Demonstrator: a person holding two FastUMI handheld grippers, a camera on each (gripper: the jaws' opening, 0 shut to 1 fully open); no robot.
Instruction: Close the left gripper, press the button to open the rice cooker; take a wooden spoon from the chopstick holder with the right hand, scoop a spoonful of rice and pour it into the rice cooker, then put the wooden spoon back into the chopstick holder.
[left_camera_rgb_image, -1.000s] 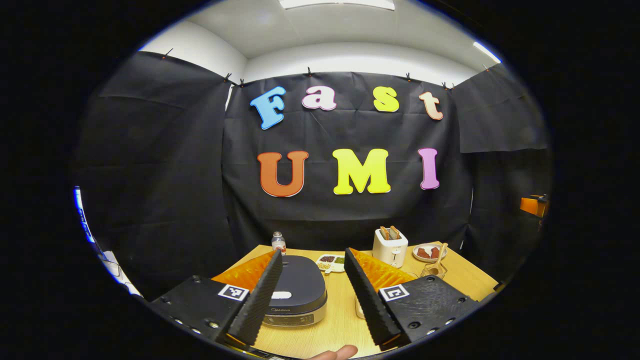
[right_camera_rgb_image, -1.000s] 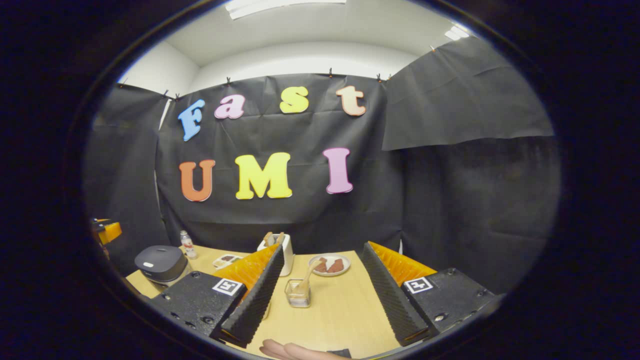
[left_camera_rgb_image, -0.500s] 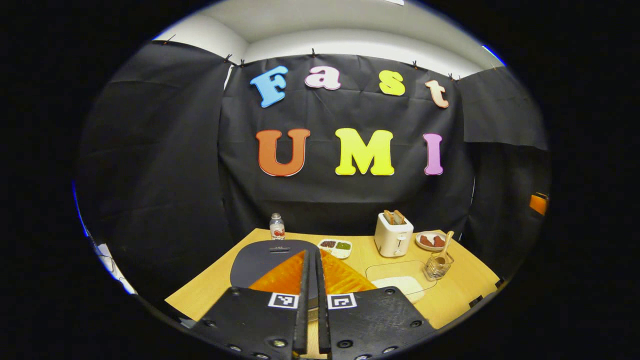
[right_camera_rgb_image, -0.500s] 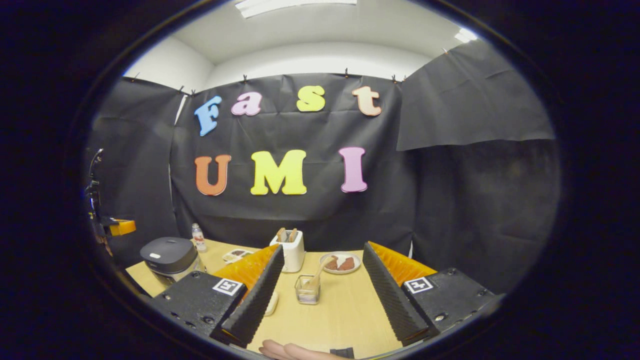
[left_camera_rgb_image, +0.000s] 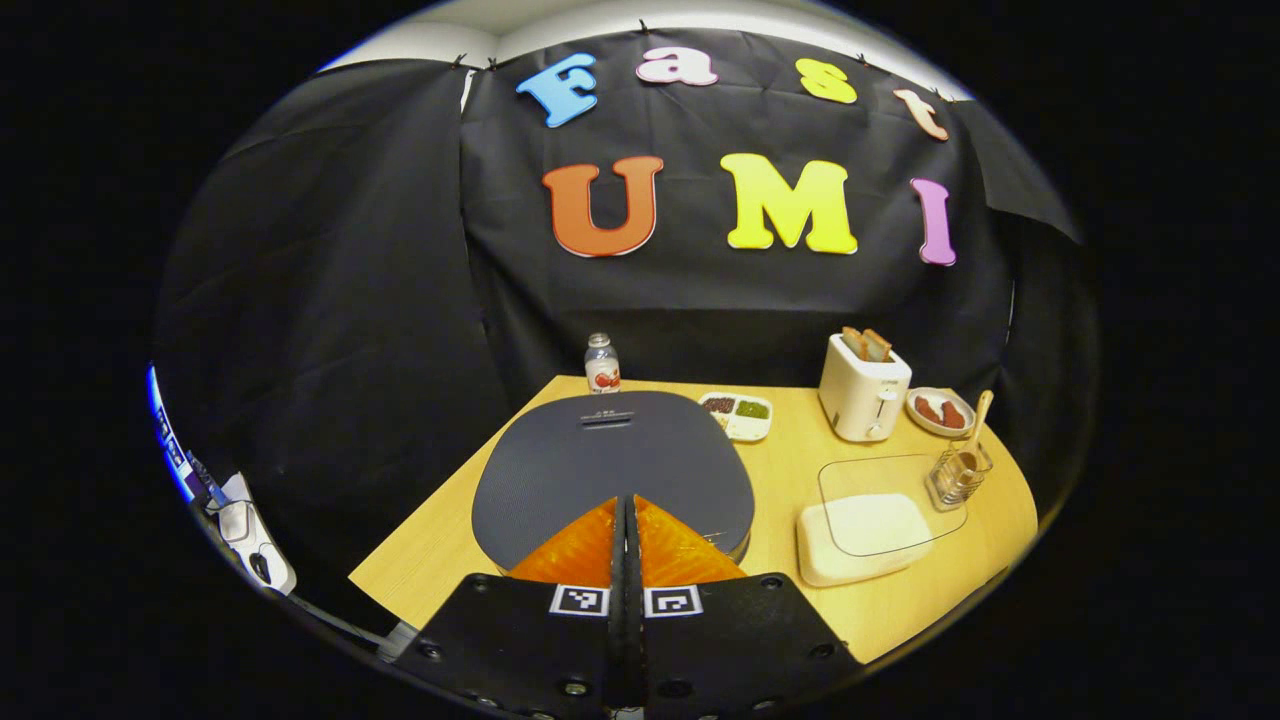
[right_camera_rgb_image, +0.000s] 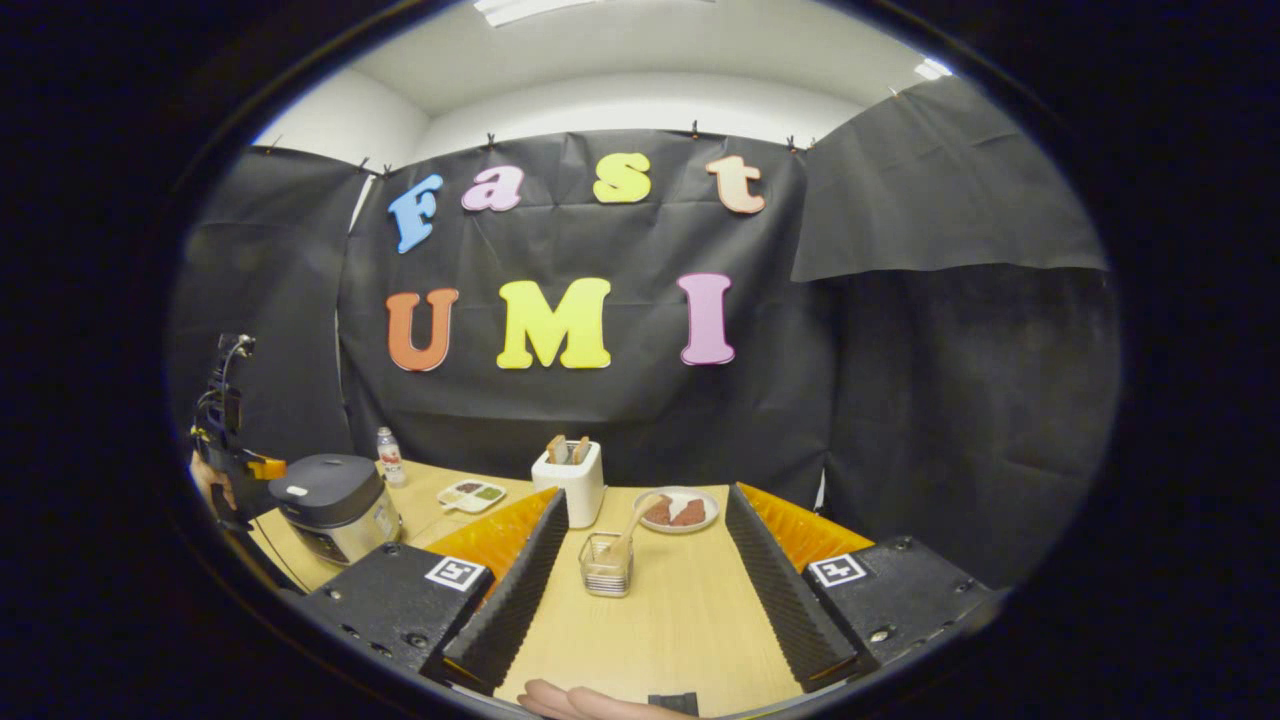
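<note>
The left tool (left_camera_rgb_image: 626, 512), fingers pressed together, has dropped over the rice cooker (left_camera_rgb_image: 612, 470).

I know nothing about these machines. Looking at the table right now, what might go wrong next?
The shut left gripper hangs over the dark grey rice cooker, whose lid is still down; its button is hidden, so the press may miss. The shallow white tub of rice under a clear lid sits near the table's front edge and might get nudged. The wooden spoon leans in a small clear holder; the open right gripper could tip it.
</note>
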